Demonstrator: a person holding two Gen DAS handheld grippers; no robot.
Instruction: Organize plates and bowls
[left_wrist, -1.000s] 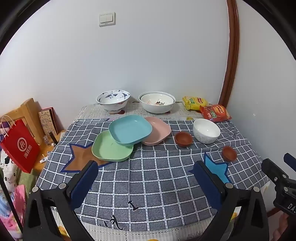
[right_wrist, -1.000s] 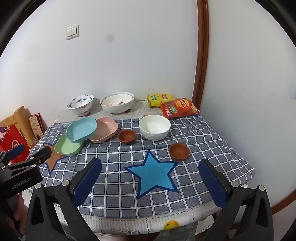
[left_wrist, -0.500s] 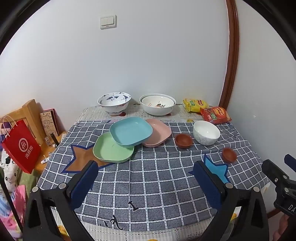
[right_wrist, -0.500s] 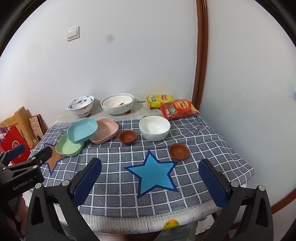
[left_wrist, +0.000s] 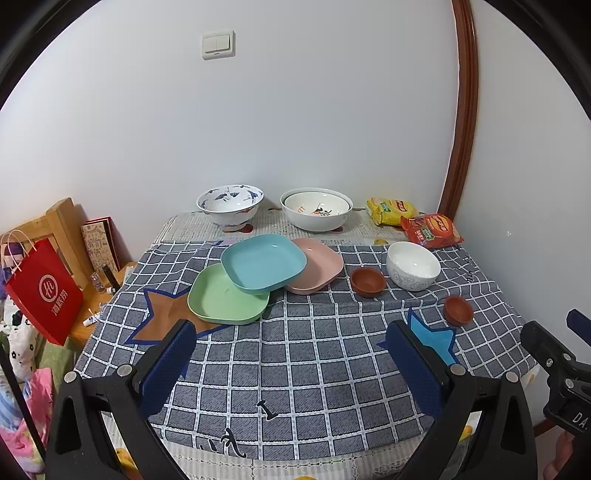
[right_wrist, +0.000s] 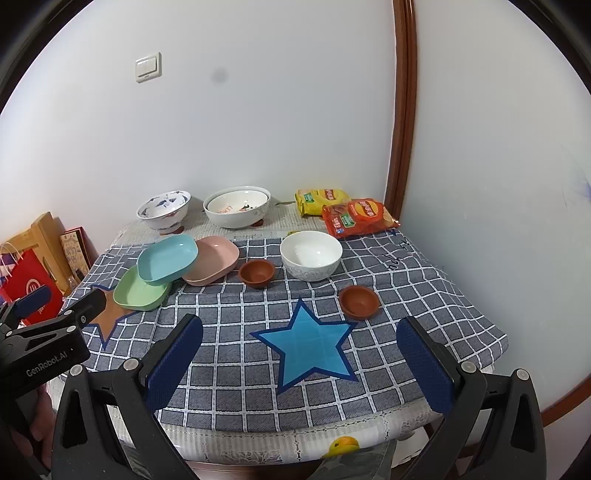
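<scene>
Blue plate (left_wrist: 263, 261) sits tilted across the green plate (left_wrist: 221, 301) and pink plate (left_wrist: 317, 264). Your left gripper (left_wrist: 291, 352) and right gripper (right_wrist: 301, 354) both gape wide, holding nothing, short of that stack.

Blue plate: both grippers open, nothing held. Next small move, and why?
Probably move the left gripper forward toward the blue plate. It sits tilted on top, overlapping the green plate and pink plate, so it likely has to come off first.
</scene>
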